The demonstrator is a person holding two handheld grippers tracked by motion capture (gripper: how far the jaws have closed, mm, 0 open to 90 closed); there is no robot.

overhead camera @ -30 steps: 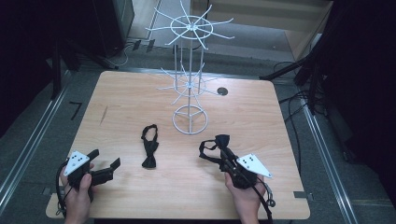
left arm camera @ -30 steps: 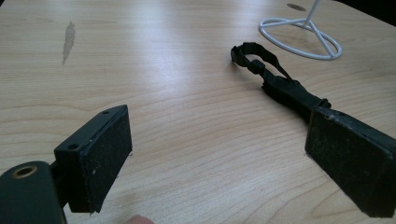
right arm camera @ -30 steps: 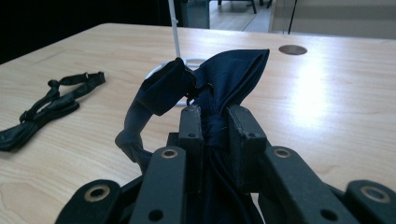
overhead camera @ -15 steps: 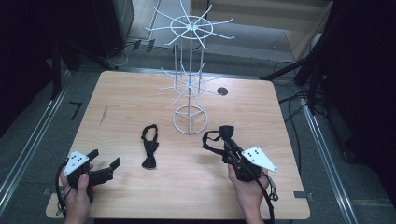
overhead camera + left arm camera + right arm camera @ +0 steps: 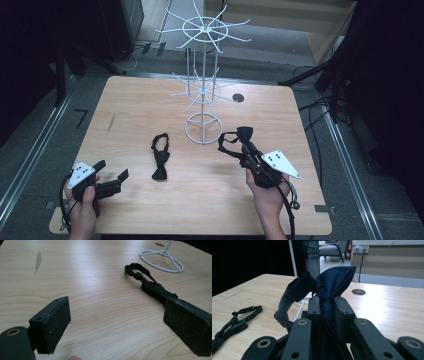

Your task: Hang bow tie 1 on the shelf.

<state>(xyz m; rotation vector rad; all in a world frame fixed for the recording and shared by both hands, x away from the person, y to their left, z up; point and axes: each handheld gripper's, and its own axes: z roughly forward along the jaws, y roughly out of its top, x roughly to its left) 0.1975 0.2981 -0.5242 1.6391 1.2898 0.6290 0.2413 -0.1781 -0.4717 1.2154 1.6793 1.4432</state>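
On the worktop [image 5: 130, 107], step: right tool [image 5: 244, 148] pinches a dark bow tie [image 5: 243, 135], lifted beside the white rack [image 5: 203, 90].
Left tool [image 5: 113, 178]: spread, idle.
Next: likely hook the strap onto a prong.
Right gripper view: knot clamped [image 5: 327, 307].
Second bow tie [image 5: 160, 156]: lying flat.

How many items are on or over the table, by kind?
Bow ties: 2, one lying on the table, one clamped in the right hand-held gripper
White wire display stands: 1
Hand-held grippers: 2, left with jaws apart, right shut on its bow tie
Total: 5
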